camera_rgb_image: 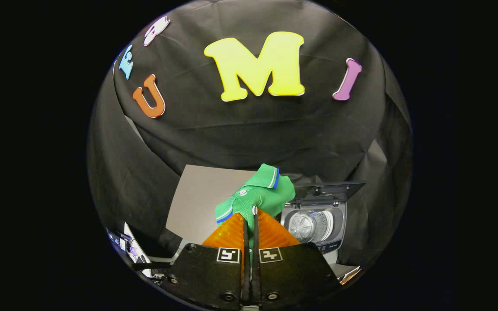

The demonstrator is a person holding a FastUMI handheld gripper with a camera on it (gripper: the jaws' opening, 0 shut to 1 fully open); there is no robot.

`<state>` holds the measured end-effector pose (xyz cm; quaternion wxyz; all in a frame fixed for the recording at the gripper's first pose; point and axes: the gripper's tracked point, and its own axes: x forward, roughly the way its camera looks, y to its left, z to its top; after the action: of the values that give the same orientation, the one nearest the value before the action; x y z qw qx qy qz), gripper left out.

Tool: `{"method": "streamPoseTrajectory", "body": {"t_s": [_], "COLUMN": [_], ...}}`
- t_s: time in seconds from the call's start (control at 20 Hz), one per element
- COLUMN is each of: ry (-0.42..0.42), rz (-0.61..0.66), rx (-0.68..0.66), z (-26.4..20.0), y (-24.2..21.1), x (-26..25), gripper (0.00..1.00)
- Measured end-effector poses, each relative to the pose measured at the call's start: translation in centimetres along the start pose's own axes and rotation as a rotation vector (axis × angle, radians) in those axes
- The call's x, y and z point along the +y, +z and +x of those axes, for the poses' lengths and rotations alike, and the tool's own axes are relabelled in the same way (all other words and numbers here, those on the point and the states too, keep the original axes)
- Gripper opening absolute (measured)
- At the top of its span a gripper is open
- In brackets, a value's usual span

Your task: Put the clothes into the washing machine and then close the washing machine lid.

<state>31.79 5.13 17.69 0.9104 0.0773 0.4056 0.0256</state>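
Black cloth drapes the booth wall behind everything, creased and sagging, and a pale grey worktop (201,194) juts out from under it. At the bottom of the gripper view the hand-held gripper (250,216) has its two fingers drawn nearly together, pinching a green polo shirt (263,194) between them; the fabric bunches up above the fingertips and a strip of it runs down the narrow gap between the fingers. The shirt has a blue-and-white striped collar edge and small white buttons. It hangs lifted over the far edge of the worktop, just left of the washing machine (318,222).

That toy-sized top-loading machine stands to the right of the fingers and a little beyond them. Its dark lid (329,191) is raised open and tilted back toward the cloth, and the ribbed metal drum (305,225) shows inside, with nothing visible in it. The shirt covers the machine's left rim, and the right finger cuts off its lower front. A dark panel on the front carries small print, too tiny to read.

Each finger mount bears a square black-and-white marker tag. Low to the left, beyond the gripper body, some pale and dark clutter lies blurred and hard to identify.
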Motion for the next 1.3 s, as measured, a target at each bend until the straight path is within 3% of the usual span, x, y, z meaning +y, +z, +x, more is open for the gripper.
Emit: {"method": "streamPoseTrajectory", "body": {"t_s": [0.55, 0.85, 1.1, 1.3], "ry": [-0.116, -0.1, -0.066, -0.087], "rz": [0.064, 0.124, 0.102, 0.073], "rx": [-0.095, -0.064, -0.035, -0.018], "z": [-3.1, -1.4, 0.8, 3.4], "y": [-0.4, -1.5, -2.3, -3.5], "x": [-8.2, -12.9, -16.7, -20.0], "gripper": [0.01, 0.01, 0.01, 0.01]}}
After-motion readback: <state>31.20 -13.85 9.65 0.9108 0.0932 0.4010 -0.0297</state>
